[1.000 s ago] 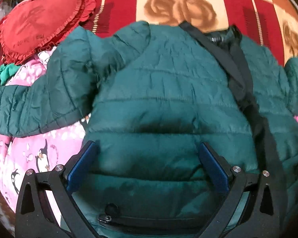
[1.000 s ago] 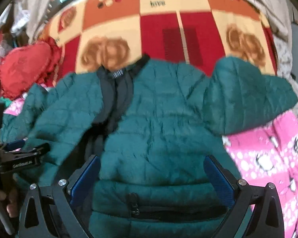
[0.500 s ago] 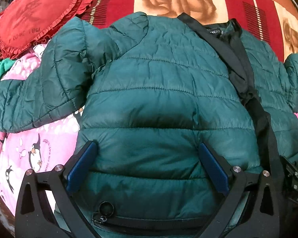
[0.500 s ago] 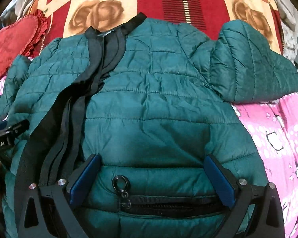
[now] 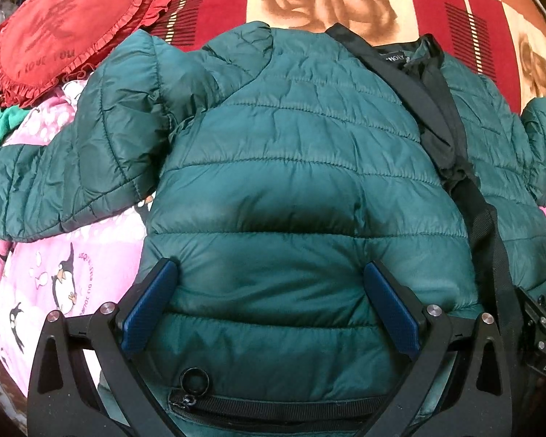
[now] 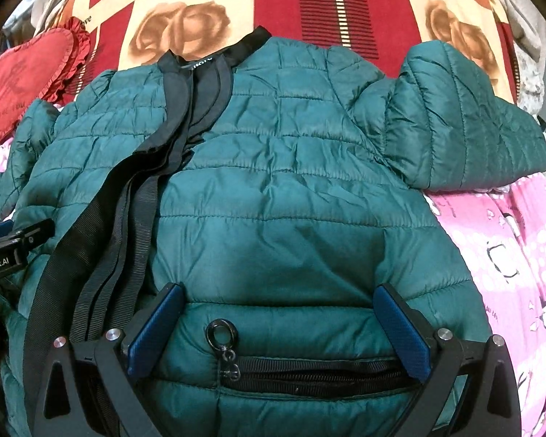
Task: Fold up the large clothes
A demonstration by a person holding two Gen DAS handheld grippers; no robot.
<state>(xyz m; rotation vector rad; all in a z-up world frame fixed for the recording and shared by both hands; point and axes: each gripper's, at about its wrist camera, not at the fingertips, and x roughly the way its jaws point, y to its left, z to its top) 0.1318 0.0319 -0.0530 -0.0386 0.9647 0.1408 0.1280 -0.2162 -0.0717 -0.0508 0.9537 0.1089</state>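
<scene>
1. Jacket: we find it spread front-up on the bed, collar far from us, hem nearest. Its long axis runs straight away from both grippers, collar to hem.
2. Sleeves: the left sleeve lies out to the left over the pink sheet; the right sleeve is bent out to the right.
3. Placket: the black strip runs collar to hem between our two grippers, marking the jacket's midline.
4. Left gripper: jaws spread wide, holding nothing; the left front panel lies directly under and ahead of them, a pocket zip close below.
5. Right gripper: jaws equally wide, nothing held; they stand over the right panel, with its own zip pull between them.
6. Judgement: each gripper is nearer its own side, so we expect a sideways reach outward, left for the left sleeve, right for the right.
7. Cushion: a red heart, beyond the left shoulder, apart from the work.
</scene>
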